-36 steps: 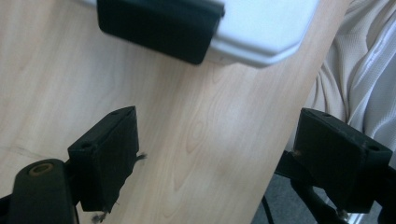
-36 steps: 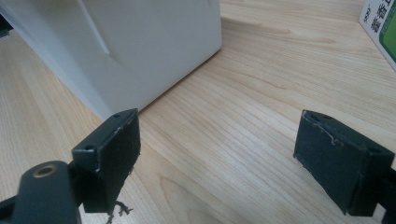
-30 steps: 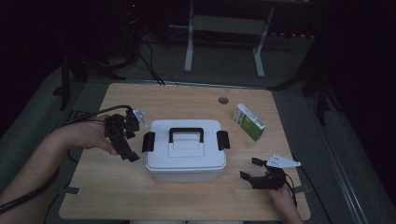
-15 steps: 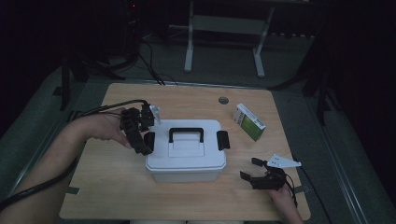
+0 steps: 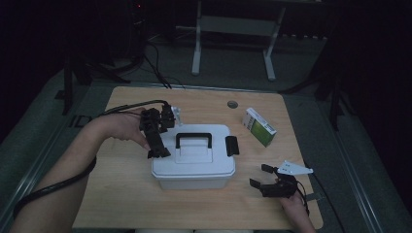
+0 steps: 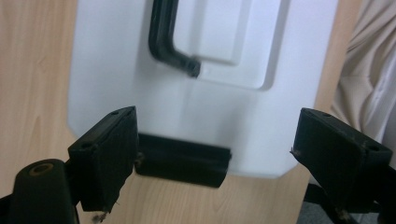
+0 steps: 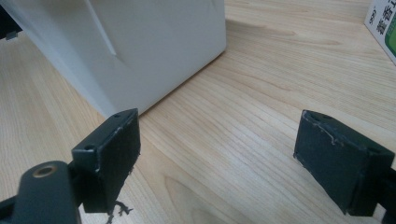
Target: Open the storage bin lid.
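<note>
High view first: the white storage box (image 5: 194,158) sits mid-table on the wooden table (image 5: 121,194), black carry handle (image 5: 194,141) lying across its lid and a black latch (image 5: 232,145) on its right end. Over the box's left end hangs the left gripper (image 5: 156,145), jaws pointing down and spread, nothing between them. Off at the front right, the right gripper (image 5: 265,177) rests low on the tabletop, well apart from the box, jaws wide too. Beyond it a green-and-white carton (image 5: 260,127) lies near the table's far right, and a small round grommet (image 5: 232,104) shows in the wood behind. Left gripper view now: looking down on the lid, the black side latch (image 6: 183,160) sits right between the open jaws, the left jaw just beside its end, whether touching I cannot tell; the handle's corner (image 6: 170,44) shows higher up. Right gripper view: jaws parted over bare wood (image 7: 224,140), the box's white corner (image 7: 140,46) ahead at the left, and the carton's edge (image 7: 384,28) peeking in at the top right.
</note>
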Demonstrator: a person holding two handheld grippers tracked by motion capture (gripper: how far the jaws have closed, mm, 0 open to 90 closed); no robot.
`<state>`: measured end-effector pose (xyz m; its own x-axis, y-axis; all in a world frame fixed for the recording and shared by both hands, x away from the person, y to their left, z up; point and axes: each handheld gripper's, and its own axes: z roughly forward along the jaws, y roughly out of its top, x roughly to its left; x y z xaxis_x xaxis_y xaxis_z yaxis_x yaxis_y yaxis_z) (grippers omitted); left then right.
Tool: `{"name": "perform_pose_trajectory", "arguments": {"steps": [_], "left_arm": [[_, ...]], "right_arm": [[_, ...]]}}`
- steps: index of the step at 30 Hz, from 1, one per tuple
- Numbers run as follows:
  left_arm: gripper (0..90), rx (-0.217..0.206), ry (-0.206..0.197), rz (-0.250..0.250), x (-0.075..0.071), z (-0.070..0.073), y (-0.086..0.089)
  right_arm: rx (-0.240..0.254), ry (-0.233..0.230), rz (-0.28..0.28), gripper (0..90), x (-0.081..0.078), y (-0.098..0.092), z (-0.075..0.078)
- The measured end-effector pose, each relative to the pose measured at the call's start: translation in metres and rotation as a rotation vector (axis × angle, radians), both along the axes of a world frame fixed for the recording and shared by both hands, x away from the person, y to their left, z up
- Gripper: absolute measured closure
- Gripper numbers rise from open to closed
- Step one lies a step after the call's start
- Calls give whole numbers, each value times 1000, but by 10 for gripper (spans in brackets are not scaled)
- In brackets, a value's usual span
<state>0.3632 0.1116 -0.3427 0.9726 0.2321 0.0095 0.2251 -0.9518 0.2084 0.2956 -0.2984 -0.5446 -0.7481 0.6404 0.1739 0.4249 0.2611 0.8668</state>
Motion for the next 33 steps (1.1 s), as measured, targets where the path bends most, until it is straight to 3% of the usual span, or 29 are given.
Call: {"name": "perform_pose_trajectory", "arguments": {"steps": [1,12,24,29,33], "left_arm": [[143,-5,13,-1,1,0,-1],[143,9,-15,-32,12,1,-19],[165,-7,-17,-68,20,1,-44],[243,9,-25,-80,23,-1,-53],[361,28,-29,-107,26,-2,-59]], "right_arm": [[1,0,-1,142,0,0,0],[5,-2,-2,142,0,-1,0],[12,6,-13,138,0,-2,-1],[13,13,0,138,0,-2,-1],[20,9,0,138,0,-3,-1]]}}
